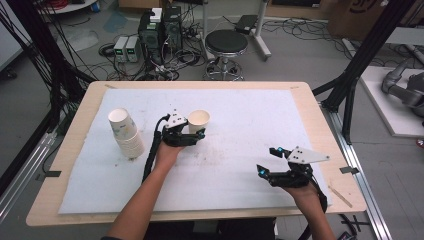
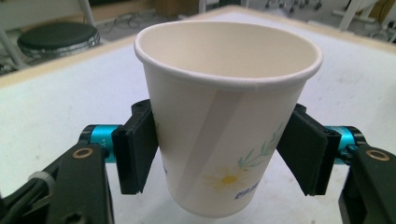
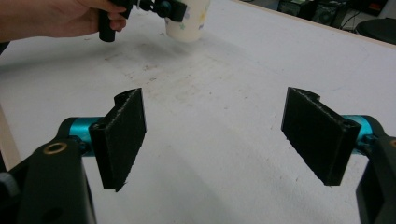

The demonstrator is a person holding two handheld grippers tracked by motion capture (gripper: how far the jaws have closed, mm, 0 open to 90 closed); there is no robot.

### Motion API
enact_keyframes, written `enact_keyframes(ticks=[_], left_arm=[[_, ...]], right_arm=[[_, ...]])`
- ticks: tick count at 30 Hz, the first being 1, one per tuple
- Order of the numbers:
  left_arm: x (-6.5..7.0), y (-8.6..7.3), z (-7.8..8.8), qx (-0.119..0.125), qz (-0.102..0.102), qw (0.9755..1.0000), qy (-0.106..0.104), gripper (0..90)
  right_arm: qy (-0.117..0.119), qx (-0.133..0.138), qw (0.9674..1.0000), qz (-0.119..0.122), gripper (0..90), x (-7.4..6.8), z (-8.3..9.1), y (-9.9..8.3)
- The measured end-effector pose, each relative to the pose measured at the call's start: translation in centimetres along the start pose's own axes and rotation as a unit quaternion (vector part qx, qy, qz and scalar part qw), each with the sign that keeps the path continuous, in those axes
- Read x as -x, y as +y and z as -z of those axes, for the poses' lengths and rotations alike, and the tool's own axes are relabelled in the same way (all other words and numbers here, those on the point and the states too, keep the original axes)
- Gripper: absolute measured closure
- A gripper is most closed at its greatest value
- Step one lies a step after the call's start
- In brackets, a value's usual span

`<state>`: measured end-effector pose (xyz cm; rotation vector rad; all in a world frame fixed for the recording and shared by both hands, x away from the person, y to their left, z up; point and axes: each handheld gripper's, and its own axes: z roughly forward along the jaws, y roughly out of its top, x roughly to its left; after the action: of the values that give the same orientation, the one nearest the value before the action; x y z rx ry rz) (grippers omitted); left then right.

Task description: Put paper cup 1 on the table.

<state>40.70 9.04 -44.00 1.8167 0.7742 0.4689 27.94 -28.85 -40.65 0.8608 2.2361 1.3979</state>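
A white paper cup (image 1: 198, 120) with a daisy print stands upright between the jaws of my left gripper (image 1: 196, 132), left of the table's middle. In the left gripper view both black pads (image 2: 135, 149) press on the cup's (image 2: 224, 116) sides, and its base hangs just above the mat, so my left gripper (image 2: 219, 158) is shut on it. My right gripper (image 1: 267, 160) rests low at the front right, open, with only bare mat between its jaws (image 3: 217, 140). The right gripper view has the cup (image 3: 187, 21) and the left gripper (image 3: 161, 7) far off at the top.
A tilted stack of several paper cups (image 1: 127, 134) stands at the left of the white mat (image 1: 240, 110), which covers most of the wooden table (image 1: 85, 115). A black stool (image 1: 226, 42) and electronics boxes (image 1: 160, 30) sit on the floor beyond the far edge.
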Motion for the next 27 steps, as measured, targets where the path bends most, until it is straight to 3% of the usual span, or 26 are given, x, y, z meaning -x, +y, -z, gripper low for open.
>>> enact_keyframes(ticks=[9,20,25,27], left_arm=[[-0.4,-0.7,-0.5,-0.044,0.013,0.9987,0.021,31.5],[-0.2,-1.3,0.1,-0.06,0.032,0.9974,0.023,29.4],[-0.1,-1.1,0.7,-0.059,0.057,0.9965,0.017,19.1],[0.0,-0.9,1.4,-0.055,0.056,0.9968,0.013,17.8]], right_arm=[[0.001,-0.001,1.0,0.003,22.7,0.0,0.0,0.0],[0.005,-0.004,1.0,0.003,22.6,-0.2,-0.1,0.1],[0.006,-0.005,1.0,0.003,22.6,-0.2,0.0,0.1],[0.005,-0.004,1.0,0.003,22.6,-0.2,0.1,0.0]])
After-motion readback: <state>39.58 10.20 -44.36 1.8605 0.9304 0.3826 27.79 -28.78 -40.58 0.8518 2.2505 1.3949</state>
